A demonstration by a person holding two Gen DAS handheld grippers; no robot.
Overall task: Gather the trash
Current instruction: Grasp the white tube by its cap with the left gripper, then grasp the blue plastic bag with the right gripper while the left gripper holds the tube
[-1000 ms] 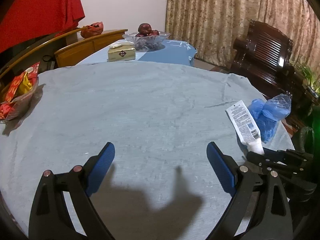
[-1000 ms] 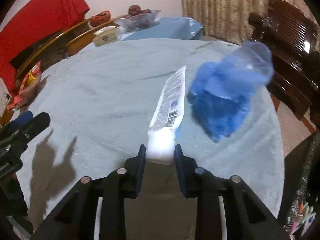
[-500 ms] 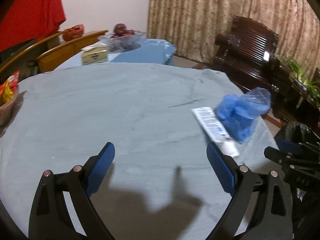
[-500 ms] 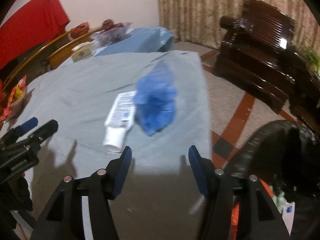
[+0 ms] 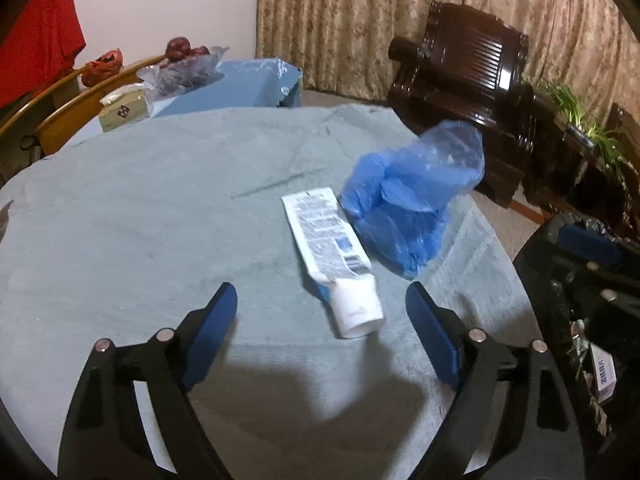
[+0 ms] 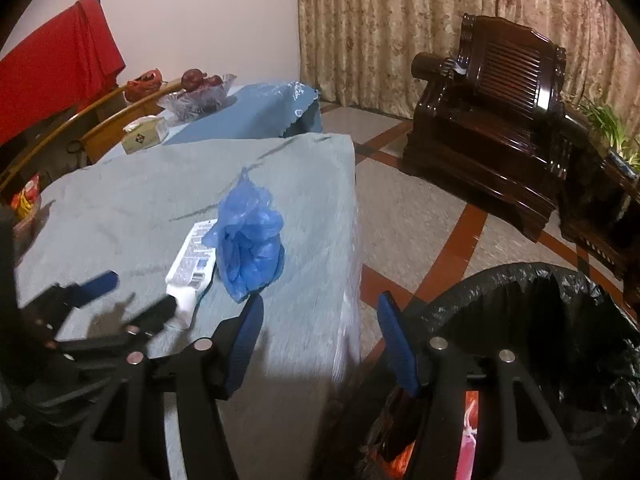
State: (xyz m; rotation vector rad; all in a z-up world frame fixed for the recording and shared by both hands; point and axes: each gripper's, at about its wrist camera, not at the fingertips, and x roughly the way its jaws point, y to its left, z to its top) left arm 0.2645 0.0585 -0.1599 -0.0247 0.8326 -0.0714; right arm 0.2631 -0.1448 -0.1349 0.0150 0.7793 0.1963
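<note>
Beige patterned curtains [image 5: 400,28] fill the upper right of both views, with a pale wall beside them and a red cloth [image 6: 52,80] hanging at the upper left. Below the curtains stands a dark carved armchair [image 6: 500,112] on a speckled floor [image 6: 404,220] crossed by red-brown bands. Green plant leaves [image 5: 576,108] show at the right edge.

A tabletop [image 5: 140,220] under a wrinkled grey-blue cloth takes up the middle of both views. Behind it, in the upper left, a second table with a blue cover carries a glass fruit bowl [image 6: 200,96] and a tissue box [image 6: 146,134]; wooden chair backs curve beside them.

On the cloth lies a white tube [image 5: 332,256], cap toward the camera, with a crumpled blue bag [image 5: 412,196] touching its right side. A bin [image 6: 560,320] lined with black plastic sits at the lower right, off the tabletop edge, with wrappers inside.

The left tongs [image 5: 322,336] hang over the tube's cap end, blue pads well apart and closing, the cap between them but not touched. The right tongs [image 6: 320,340] stand apart and empty at the tabletop's edge beside the bin.
</note>
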